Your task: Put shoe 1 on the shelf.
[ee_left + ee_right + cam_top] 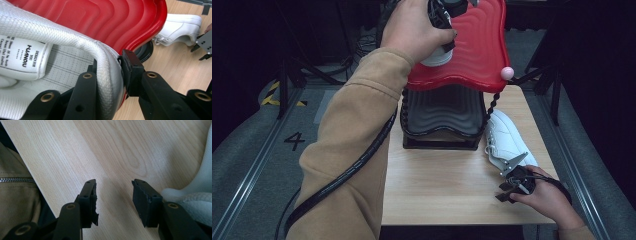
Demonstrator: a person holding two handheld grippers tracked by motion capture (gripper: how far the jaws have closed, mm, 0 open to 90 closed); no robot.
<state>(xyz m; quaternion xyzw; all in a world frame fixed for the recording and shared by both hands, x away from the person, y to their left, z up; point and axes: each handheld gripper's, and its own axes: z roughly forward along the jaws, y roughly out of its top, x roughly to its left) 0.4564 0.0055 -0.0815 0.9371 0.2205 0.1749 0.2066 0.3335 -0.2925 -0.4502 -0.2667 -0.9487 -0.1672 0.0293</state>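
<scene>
My left hand-held gripper (107,75) clamps the white shoe's (75,50) heel collar over the red rack shelf (112,22) at the tabletop's (437,185) far edge; my right hand-held gripper (113,195) rests open, empty, near the right edge.

Wooden table (447,190), floor marked "4" (294,141)

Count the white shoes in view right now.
2: one shoe held in the left gripper over the red rack shelf; the other shoe lies on the table beside the rack.
</scene>
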